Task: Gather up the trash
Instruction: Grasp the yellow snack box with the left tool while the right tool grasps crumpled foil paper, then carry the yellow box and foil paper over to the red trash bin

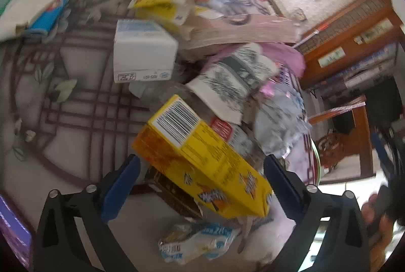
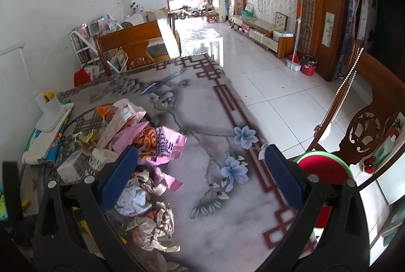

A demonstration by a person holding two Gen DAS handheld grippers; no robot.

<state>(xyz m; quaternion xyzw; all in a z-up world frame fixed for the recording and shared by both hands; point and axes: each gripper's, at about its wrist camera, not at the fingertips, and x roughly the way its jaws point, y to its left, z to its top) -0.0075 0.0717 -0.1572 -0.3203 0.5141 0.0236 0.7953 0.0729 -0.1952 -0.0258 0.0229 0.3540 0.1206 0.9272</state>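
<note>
Your left gripper (image 1: 201,170) hangs over the trash heap on the patterned table (image 1: 76,99), its 2 blue-padded jaws spread wide. A yellow carton (image 1: 202,160) with a barcode label lies tilted between them; the left pad sits just beside its lower edge, and the blur hides whether either pad touches it. At 11 o'clock from the carton stands a white box (image 1: 144,49); at 1 o'clock, a crumpled printed paper (image 1: 233,79) and pink wrappers (image 1: 286,54); at 6 o'clock, a crushed blue-and-white packet (image 1: 197,244).

Your right gripper (image 2: 200,170) points across the same table, jaws spread and holding nothing, with only bare flowered tabletop between them. The trash pile lies at 9 o'clock from it: a pink bag (image 2: 167,145), crumpled papers (image 2: 157,224) and a small white box (image 2: 72,165). A red basin (image 2: 321,168) with a green rim sits past the table edge at 3 o'clock, beside a carved wooden chair (image 2: 372,130).
</note>
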